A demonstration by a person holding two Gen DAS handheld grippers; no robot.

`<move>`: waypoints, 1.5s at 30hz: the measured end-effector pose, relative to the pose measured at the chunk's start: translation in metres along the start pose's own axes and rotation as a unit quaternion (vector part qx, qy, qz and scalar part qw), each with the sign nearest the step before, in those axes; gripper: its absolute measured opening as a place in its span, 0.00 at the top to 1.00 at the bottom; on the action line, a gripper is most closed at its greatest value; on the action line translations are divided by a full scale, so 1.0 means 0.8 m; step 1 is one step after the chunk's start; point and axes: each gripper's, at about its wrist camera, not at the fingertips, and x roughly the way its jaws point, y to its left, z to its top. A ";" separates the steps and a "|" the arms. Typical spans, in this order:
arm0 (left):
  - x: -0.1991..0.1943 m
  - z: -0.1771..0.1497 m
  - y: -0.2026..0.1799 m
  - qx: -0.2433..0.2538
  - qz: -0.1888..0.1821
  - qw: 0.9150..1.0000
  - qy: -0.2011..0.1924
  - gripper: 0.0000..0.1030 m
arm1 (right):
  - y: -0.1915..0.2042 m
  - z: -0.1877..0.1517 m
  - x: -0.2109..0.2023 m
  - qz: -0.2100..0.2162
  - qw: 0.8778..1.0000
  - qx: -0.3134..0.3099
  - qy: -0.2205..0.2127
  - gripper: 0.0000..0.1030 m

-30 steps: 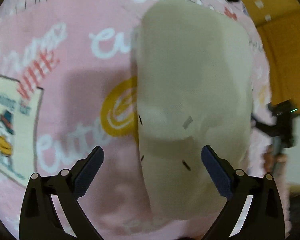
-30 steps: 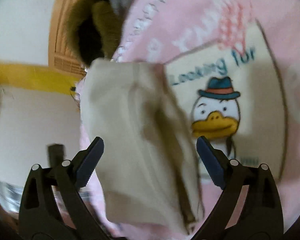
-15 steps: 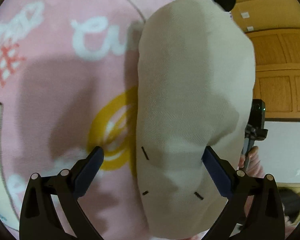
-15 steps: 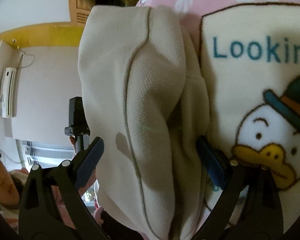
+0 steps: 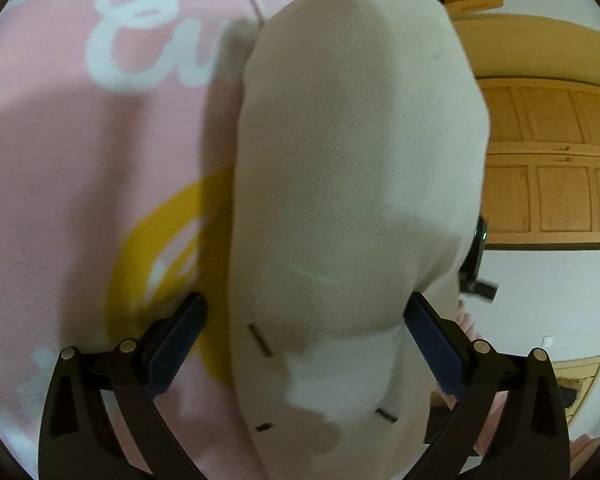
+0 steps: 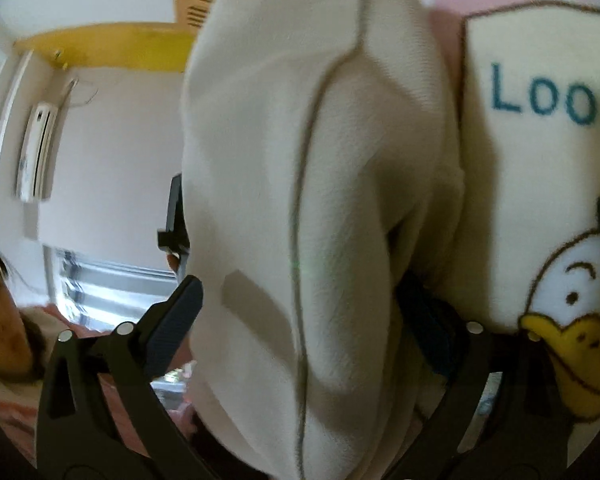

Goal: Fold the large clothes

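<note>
Cream garment [image 5: 352, 184], folded, lay on a pink printed blanket [image 5: 80, 184] between both wide-open tools, left tool [image 5: 304, 340] and right tool [image 6: 296, 312], whose jaws had just widened; neither gripped it.

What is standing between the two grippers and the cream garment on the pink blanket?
Nothing visible. The cream garment already lies between the open jaws of the left gripper and the right gripper, on the pink blanket; the right jaws have just been opening.

left gripper [image 5: 304, 344]: black forked arms | silver rivets | ribbed navy pads [image 5: 176, 344] || right gripper [image 6: 300, 322]: same black arms, rivets, navy pads
</note>
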 end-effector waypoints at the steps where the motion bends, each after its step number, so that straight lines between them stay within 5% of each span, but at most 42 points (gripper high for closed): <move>1: 0.004 -0.001 -0.006 0.004 -0.001 1.000 -0.002 0.07 | 0.006 -0.002 0.002 -0.016 1.000 -0.016 0.000 0.06; 7: 0.023 -0.003 -0.043 0.032 0.047 0.998 -0.014 0.13 | 0.031 0.008 0.019 -0.090 0.996 0.008 -0.009 0.08; 8: 0.022 -0.006 -0.046 0.033 0.056 0.998 -0.021 0.16 | 0.035 0.007 0.021 -0.097 0.995 0.010 -0.010 0.13; 10: 0.026 -0.016 -0.055 0.037 0.079 0.996 -0.033 0.24 | 0.038 0.004 0.024 -0.109 0.994 0.016 -0.015 0.41; 19: 0.045 -0.034 -0.098 0.054 0.148 0.986 -0.049 0.38 | 0.049 -0.007 0.034 -0.130 0.988 0.053 -0.062 0.65; 26: 0.037 -0.038 -0.130 0.066 0.161 0.984 -0.043 0.40 | 0.056 -0.023 0.025 -0.084 0.986 0.086 -0.115 0.75; 32: -0.025 -0.028 -0.133 0.094 0.180 0.978 -0.044 0.41 | 0.083 -0.048 0.020 -0.050 0.984 0.092 -0.141 0.77; 38: -0.059 -0.049 -0.198 0.146 0.181 0.972 -0.040 0.41 | 0.141 -0.094 -0.010 -0.001 0.972 0.091 -0.217 0.77; 45: -0.085 -0.105 -0.308 0.249 0.180 0.951 -0.030 0.40 | 0.199 -0.150 -0.116 -0.003 0.950 0.070 -0.305 0.77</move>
